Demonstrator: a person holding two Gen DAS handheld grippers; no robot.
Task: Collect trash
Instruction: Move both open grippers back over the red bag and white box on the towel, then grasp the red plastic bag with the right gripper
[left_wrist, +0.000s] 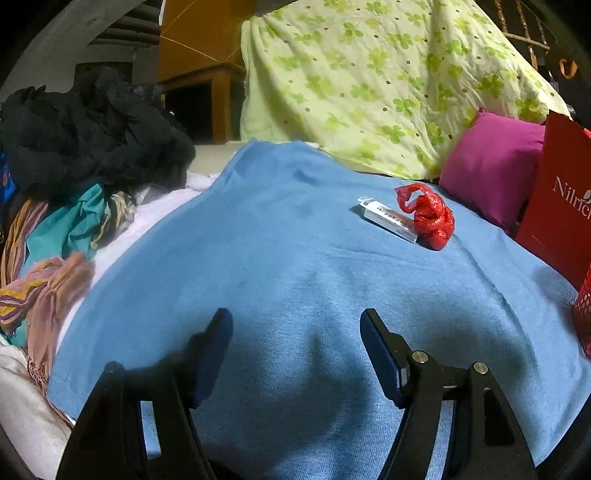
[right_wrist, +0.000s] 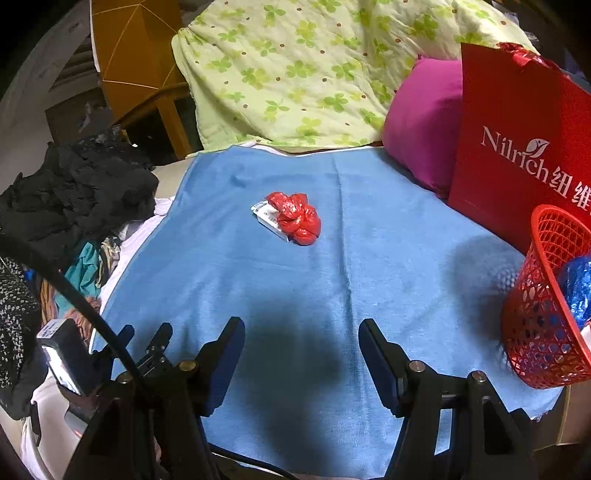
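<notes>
Trash-wise it looks partly done: something blue already sits in the red mesh basket (right_wrist: 546, 317), but the crumpled red bag (right_wrist: 297, 218) and white carton (right_wrist: 266, 216) touching it lie mid-towel, well apart from that basket, with left gripper (left_wrist: 295, 325) and right gripper (right_wrist: 301, 332) both spread wide, empty.

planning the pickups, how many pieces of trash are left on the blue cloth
2, touching mid-cloth: a crumpled red plastic bag and a small white cardboard box against its left side. Others may hide beneath.

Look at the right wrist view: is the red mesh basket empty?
No. The red mesh basket already holds a crumpled blue wrapper, visible through its open top.
</notes>
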